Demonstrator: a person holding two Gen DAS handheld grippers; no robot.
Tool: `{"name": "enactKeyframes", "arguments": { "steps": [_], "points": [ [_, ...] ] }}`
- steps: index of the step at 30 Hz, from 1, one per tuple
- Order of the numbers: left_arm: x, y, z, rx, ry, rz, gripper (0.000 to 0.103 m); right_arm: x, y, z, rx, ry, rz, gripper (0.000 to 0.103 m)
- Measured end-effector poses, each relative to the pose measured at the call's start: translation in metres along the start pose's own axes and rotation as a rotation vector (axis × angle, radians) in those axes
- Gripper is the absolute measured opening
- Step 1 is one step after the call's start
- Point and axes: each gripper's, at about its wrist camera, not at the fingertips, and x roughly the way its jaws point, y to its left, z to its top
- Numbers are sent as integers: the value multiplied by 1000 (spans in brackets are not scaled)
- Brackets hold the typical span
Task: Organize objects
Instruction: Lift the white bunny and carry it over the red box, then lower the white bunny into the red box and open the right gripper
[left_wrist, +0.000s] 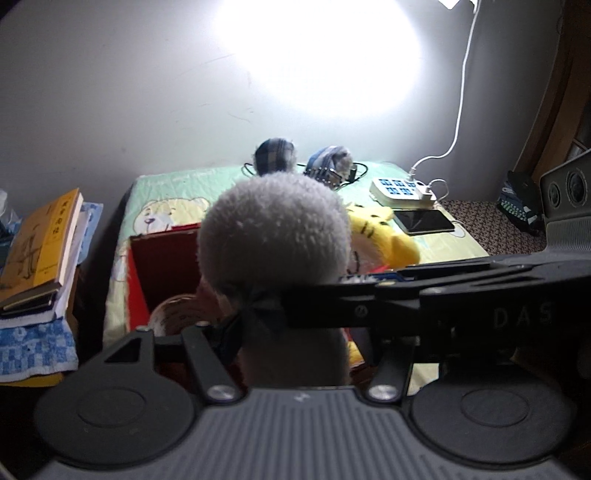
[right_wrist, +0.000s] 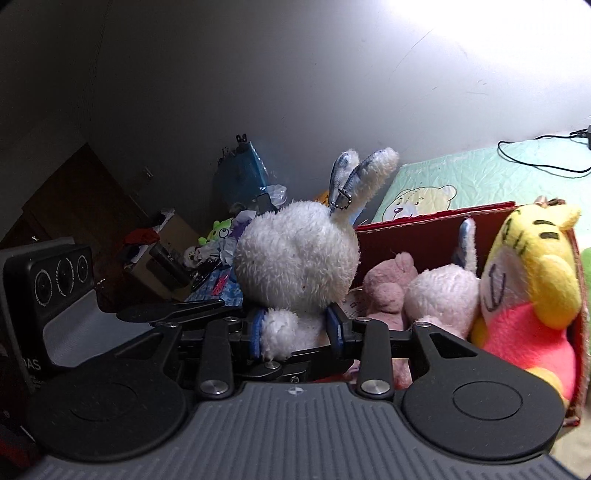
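Raised letters "DAS" are showing on the black body of the right hand-held gripper where it is crossing the left wrist view. In the right wrist view, "AS" is showing in pale letters on the dark housing of the left hand-held gripper. The yellow book on the stack beside the bed's left edge is carrying characters on its cover, too blurred to read.

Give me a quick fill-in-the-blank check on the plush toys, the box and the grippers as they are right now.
1. The right gripper is shut on the white plush ____.
2. The yellow tiger plush sits inside the ____ box.
3. The pink bear plush sits in that box, between the held toy and the ____ plush.
4. On the bed cover, a phone lies beside the white power ____.

Missing words: rabbit; red; tiger; strip
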Motion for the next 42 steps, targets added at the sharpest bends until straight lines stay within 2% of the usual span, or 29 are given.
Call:
{"name": "enactKeyframes", "arguments": {
  "steps": [7, 16, 26, 35, 42],
  "points": [
    [28, 35, -7, -44, 69, 49, 60, 49, -6, 12, -12, 110, 9, 37],
    [54, 56, -14, -112, 149, 28, 60, 79, -23, 14, 50, 203, -24, 37],
    [68, 44, -10, -45, 191, 100, 68, 79, -39, 9, 134, 203, -49, 37],
    [75, 41, -6, -59, 237, 134, 72, 77, -36, 0, 109, 153, -93, 35],
    [75, 41, -5, -84, 260, 145, 73, 73, -33, 0, 117, 155, -106, 35]
  ]
}}
